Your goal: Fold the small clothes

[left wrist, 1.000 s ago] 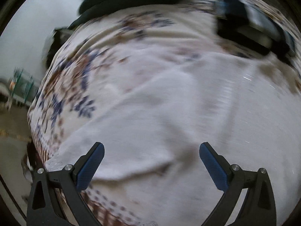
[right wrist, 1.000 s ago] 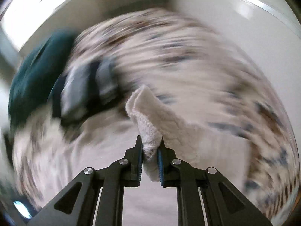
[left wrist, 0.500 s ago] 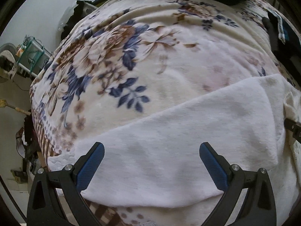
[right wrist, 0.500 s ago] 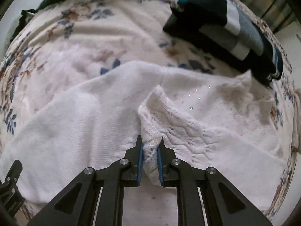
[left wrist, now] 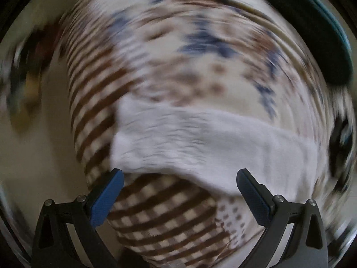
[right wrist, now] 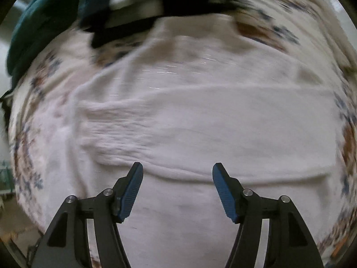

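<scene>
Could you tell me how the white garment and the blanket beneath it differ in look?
The white garment is plain, while the blanket carries brown stripes, checks and blue flowers. The garment covers only part of the blanket, which spreads beyond it on every side. Both look soft.

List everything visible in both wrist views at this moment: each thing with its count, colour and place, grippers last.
sweater: one, white knit, spread flat across the blanket, below both grippers; a layer is folded over its middle.
blanket: one, cream with blue and brown flowers and a brown checked border, covering the surface under the sweater.
dark green cloth: one, at the blanket's far edge; blurred.
striped clothes: a pile, black, grey and white, beyond the sweater; count unclear from blur.
left gripper: black with blue pads, open, above the sweater's edge.
right gripper: black with blue pads, open, above the sweater's middle, holding nothing.
</scene>
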